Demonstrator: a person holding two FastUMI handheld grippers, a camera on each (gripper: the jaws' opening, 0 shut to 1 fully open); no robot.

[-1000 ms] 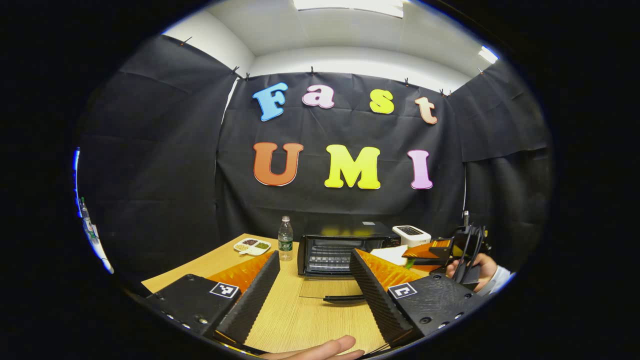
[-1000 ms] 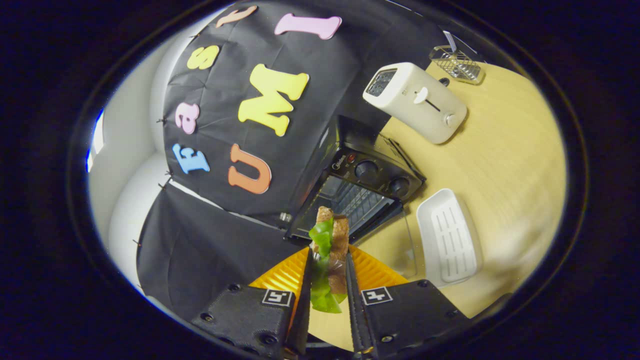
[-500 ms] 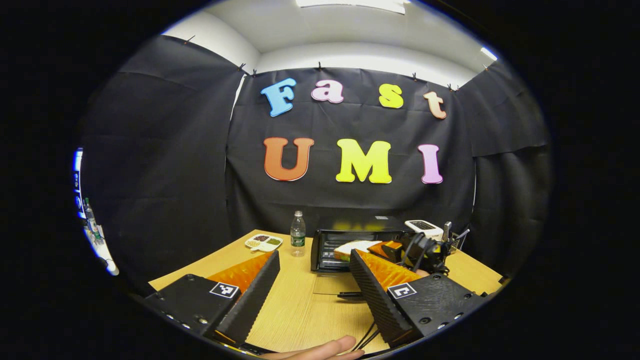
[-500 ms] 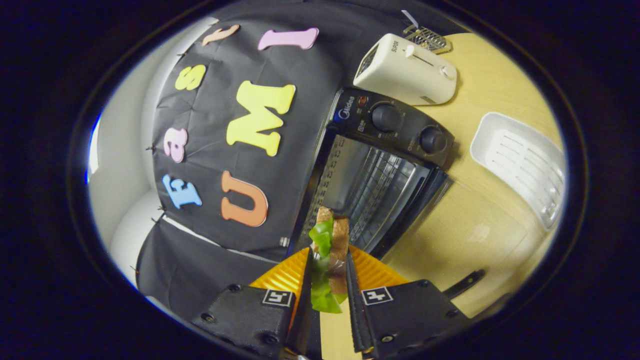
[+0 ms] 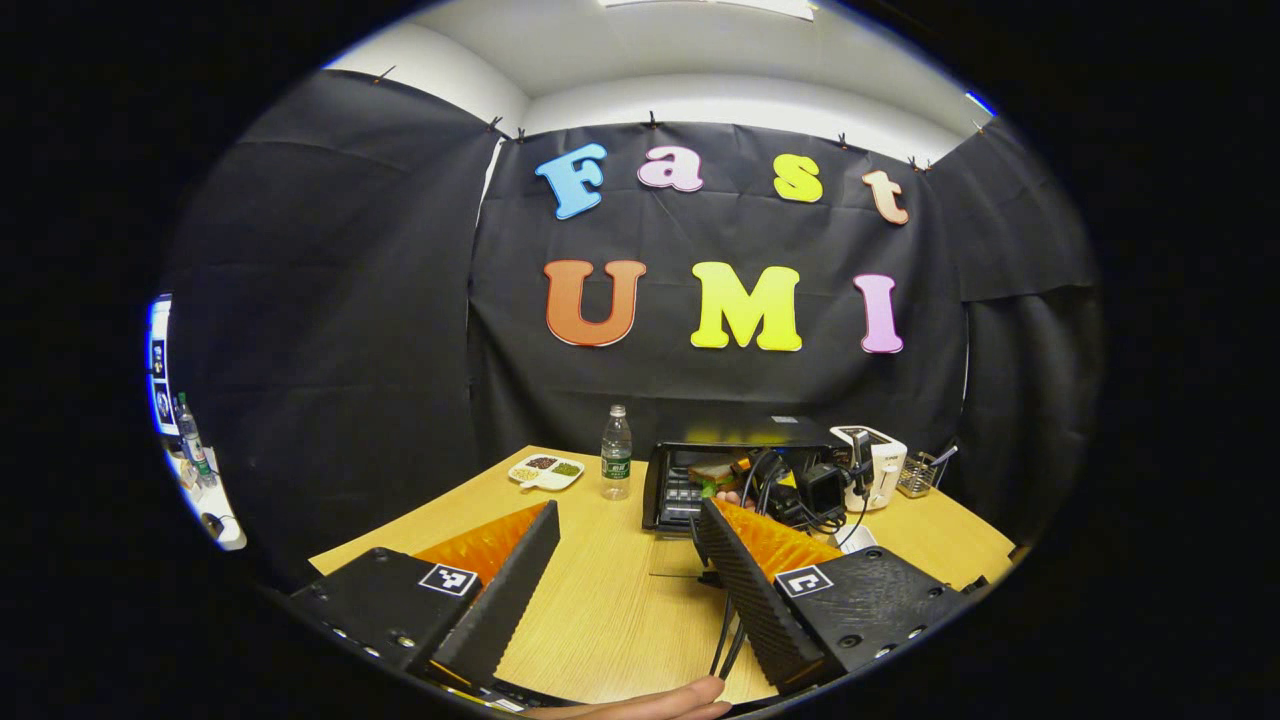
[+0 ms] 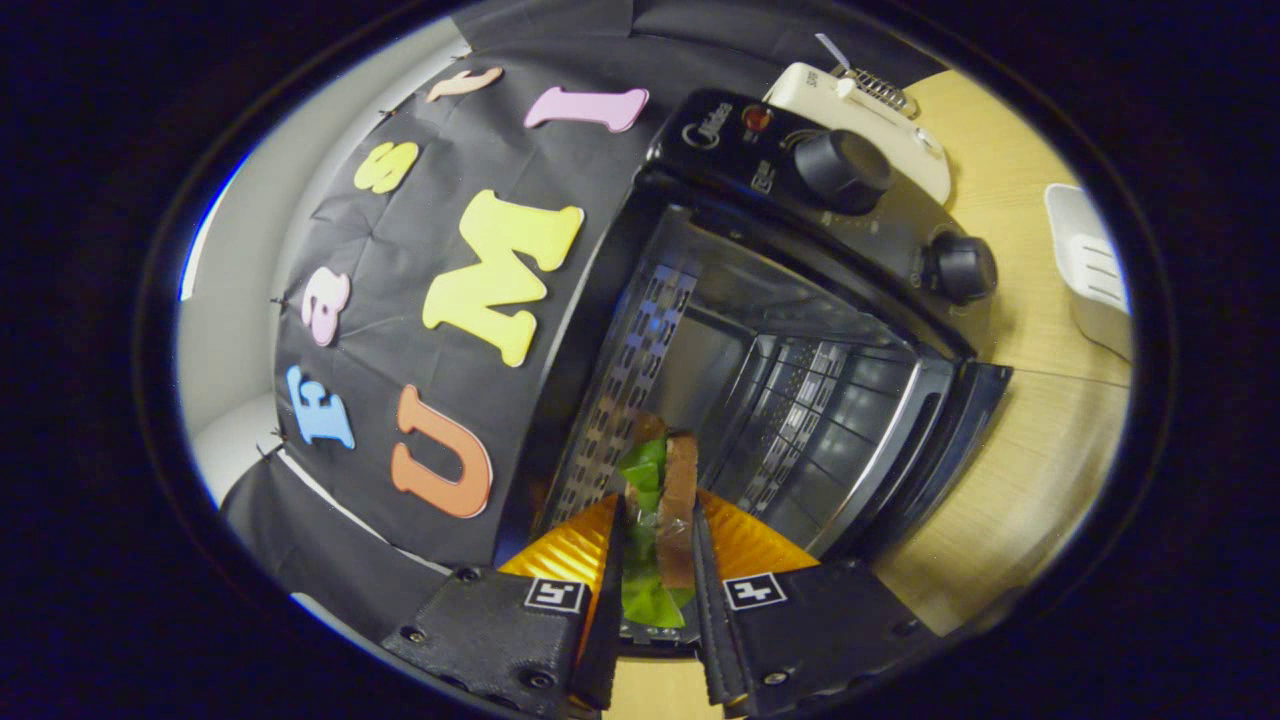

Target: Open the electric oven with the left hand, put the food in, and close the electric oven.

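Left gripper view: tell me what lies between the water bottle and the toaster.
In the left gripper view, the open electric oven stands between the water bottle and the toaster, with the right tongs holding the sandwich at its mouth.

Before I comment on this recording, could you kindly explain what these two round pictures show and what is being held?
No robot here: a person holds a two-finger gripper in each hand, each carrying a fisheye camera. In the left gripper view, the left gripper hangs open over the light wooden table, looking toward the black electric oven, a clear plastic water bottle, a white divided dish and a white toaster. The right gripper view looks along the right gripper, whose fingers clamp a brown-bread sandwich with green lettuce at the open oven's mouth.
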